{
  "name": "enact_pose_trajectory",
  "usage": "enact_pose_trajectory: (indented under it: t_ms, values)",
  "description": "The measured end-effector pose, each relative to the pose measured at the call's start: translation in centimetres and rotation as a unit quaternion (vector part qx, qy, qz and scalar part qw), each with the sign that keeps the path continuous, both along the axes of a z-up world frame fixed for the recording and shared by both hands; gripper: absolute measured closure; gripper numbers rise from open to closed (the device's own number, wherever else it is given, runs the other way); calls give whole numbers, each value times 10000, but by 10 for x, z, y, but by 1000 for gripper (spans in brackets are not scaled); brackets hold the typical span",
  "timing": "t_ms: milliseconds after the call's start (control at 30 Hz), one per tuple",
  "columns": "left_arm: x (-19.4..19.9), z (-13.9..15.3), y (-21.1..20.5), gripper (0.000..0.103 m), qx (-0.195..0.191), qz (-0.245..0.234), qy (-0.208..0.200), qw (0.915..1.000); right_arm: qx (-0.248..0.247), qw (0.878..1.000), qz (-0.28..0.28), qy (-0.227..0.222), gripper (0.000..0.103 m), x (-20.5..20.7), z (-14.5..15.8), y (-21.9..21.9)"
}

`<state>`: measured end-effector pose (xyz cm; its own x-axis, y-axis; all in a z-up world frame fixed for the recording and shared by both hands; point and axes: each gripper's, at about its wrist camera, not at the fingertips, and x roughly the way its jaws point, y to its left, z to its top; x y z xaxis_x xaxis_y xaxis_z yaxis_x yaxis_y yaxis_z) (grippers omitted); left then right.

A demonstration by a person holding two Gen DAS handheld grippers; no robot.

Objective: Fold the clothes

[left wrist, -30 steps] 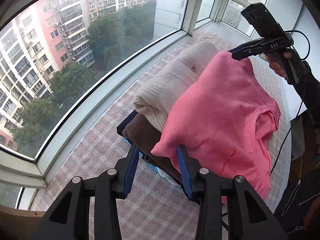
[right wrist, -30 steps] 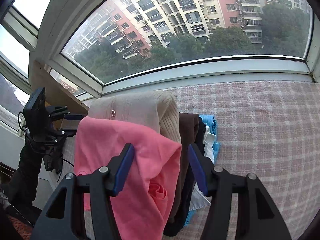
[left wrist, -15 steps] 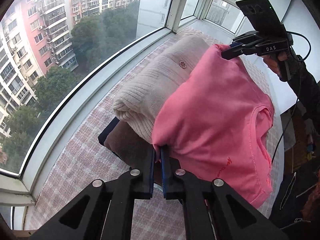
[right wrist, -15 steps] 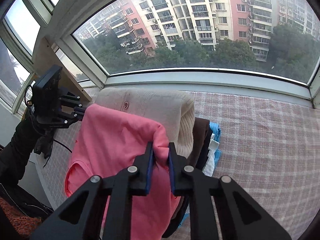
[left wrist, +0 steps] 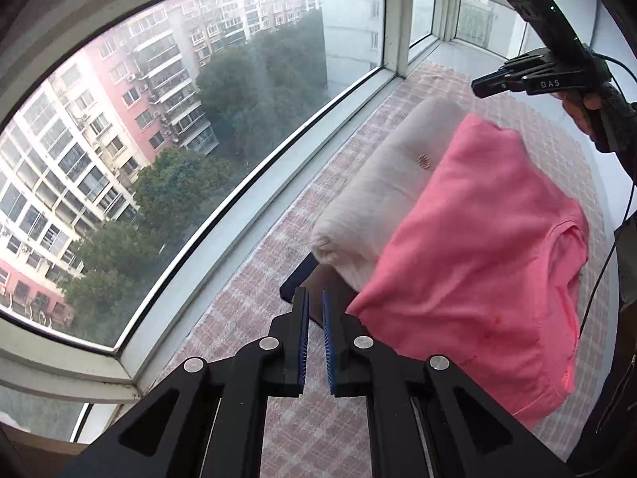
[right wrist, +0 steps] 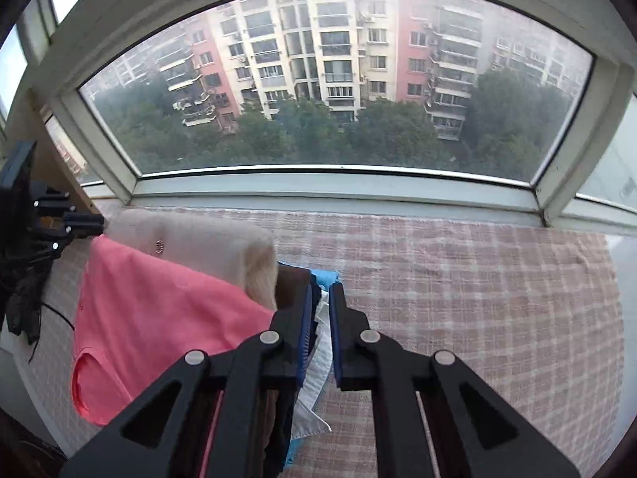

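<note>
Bay window [right wrist: 338,79] ledge, spread with a pink-and-white checked cover [right wrist: 477,298]; apartment blocks [right wrist: 318,40] and treetops beyond the glass.

My left gripper [left wrist: 313,298]: jaws have just eased apart a touch after closing. Blue pads nearly together, a narrow slit, nothing between them. It hangs just off the near end of the clothes pile.

My right gripper [right wrist: 322,290]: jaws have just been closing, down to a thin gap. Nothing is pinched; white cloth [right wrist: 318,358] and blue cloth [right wrist: 324,277] of the pile only show through the slit from below. Sits above the pile's opposite end.

Writing: white letters "DAS" [left wrist: 550,83] on the side of the right gripper, read from the left wrist view. My hand [left wrist: 585,107] wraps its grip, and a black cable [left wrist: 609,251] drops away from it.

Pile, top down:
- pink T-shirt [left wrist: 477,239], draped over the room side of the pile, neck opening hanging toward the ledge's edge, free of both grippers. Small red print [left wrist: 493,322] near its hem, too small to read.
- cream ribbed knit [left wrist: 390,183], folded thick, on the window side of the pile; one small round button [left wrist: 424,160] on top.
- brown garment [left wrist: 324,279] beneath the knit, with a dark navy layer [left wrist: 292,286] at the bottom edge.

Whole pile rests on the checked cover, near the window frame.
</note>
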<state>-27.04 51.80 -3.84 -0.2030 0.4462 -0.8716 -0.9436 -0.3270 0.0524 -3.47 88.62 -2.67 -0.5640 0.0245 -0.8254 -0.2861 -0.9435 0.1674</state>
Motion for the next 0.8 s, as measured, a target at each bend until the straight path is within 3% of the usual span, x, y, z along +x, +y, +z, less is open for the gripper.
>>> enact_pose_trajectory:
  t_ms: [133, 200, 333, 400, 433, 533, 633, 733, 800]
  values:
    - [1, 0, -19, 94, 12, 138, -19, 9999, -210, 9979, 295, 542, 93, 17, 13, -20]
    - [13, 15, -18, 95, 280, 13, -65, 9996, -202, 9949, 588, 796, 93, 23, 21, -38]
    - [36, 24, 4, 84, 724, -493, -318, 9956, 221, 9883, 1433, 476, 94, -9, 6, -93]
    - [32, 7, 13, 82, 689, -494, -643, 9943, 494, 9901, 1313, 78, 94, -23, -17, -94]
    - [20, -12, 12, 82, 440, -285, -780, 9956, 550, 9919, 1141, -51, 96, -25, -26, -87]
    - [-13, -52, -17, 87, -269, 612, -683, 9954, 116, 9967, 765, 247, 93, -8, -16, -71]
    - [-14, -37, -53, 87, 42, 989, -839, 9916, -283, 9939, 700, 799, 87, 23, 12, -71]
    - [31, -3, -55, 86, 287, 720, -427, 9961, -419, 9909, 684, 1081, 80, 56, 27, -85]
    - [61, 15, -49, 84, 522, 345, -530, 9966, -286, 9931, 613, 960, 80, 79, 23, -98]
